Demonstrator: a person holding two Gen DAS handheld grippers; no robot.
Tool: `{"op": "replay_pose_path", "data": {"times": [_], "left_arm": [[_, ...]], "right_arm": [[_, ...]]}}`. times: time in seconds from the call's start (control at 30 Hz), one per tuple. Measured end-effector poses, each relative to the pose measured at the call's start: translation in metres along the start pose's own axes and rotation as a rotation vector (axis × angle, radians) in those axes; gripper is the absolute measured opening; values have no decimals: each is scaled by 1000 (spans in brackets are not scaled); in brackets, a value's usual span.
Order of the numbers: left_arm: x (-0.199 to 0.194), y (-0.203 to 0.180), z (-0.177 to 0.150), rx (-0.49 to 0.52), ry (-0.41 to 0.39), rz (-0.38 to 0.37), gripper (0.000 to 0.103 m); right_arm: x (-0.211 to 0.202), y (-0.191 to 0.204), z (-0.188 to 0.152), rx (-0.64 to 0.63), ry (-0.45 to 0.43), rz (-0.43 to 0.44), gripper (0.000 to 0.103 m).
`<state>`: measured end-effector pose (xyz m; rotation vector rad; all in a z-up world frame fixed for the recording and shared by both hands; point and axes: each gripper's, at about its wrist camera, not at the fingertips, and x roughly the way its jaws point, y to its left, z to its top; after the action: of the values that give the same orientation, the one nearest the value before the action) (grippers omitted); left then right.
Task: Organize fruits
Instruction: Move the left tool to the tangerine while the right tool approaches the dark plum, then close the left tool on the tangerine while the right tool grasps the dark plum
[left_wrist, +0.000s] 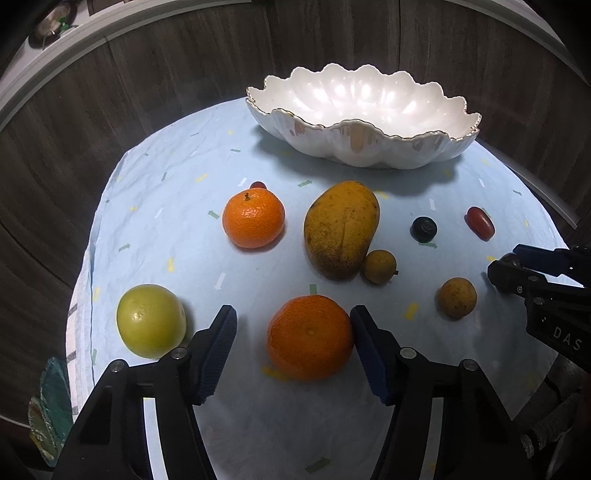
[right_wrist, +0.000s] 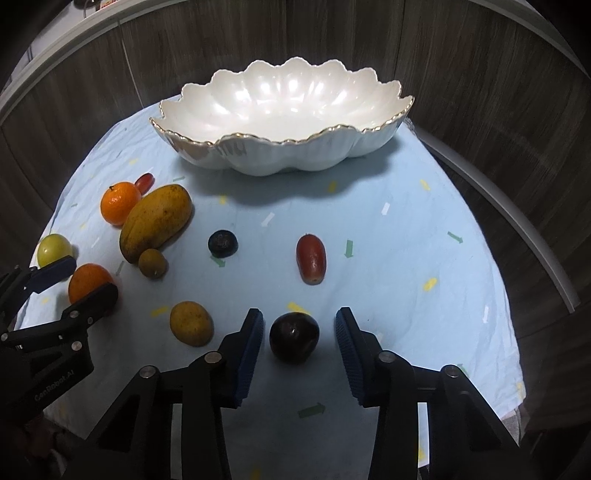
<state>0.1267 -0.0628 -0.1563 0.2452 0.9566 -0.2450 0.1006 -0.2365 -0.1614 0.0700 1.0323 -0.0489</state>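
A white scalloped bowl (left_wrist: 364, 122) (right_wrist: 280, 122) stands empty at the back of the blue cloth. My left gripper (left_wrist: 293, 319) is open around a near orange (left_wrist: 310, 336) (right_wrist: 90, 282); its right pad touches the orange. Around lie a green fruit (left_wrist: 150, 320), a second orange (left_wrist: 253, 218), a mango (left_wrist: 341, 229) (right_wrist: 155, 221), two small brown fruits (left_wrist: 380, 266) (left_wrist: 457, 297), a blueberry (left_wrist: 423, 229) (right_wrist: 222, 243) and a red grape (left_wrist: 479, 222) (right_wrist: 311, 258). My right gripper (right_wrist: 299, 325) is open around a dark plum (right_wrist: 294, 336), not touching it.
The table is round, covered by a light blue cloth (right_wrist: 406, 258) with confetti marks. A small red fruit (left_wrist: 257, 185) lies behind the far orange. Dark wood panels (left_wrist: 147, 74) surround the table. A coloured glass object (left_wrist: 51, 406) lies off the left edge.
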Motion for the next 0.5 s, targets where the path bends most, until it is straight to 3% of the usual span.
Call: {"op": "replay_pose_path", "data": {"times": [0.3,0.5], "left_arm": [[3,-5,-2,19,12,-26,45],[1,-6,-3,22,10,-23,43]], "right_arm": [[4,-1,-1,5,17,17,28],[0,-1,-1,6,3,23,28]]}}
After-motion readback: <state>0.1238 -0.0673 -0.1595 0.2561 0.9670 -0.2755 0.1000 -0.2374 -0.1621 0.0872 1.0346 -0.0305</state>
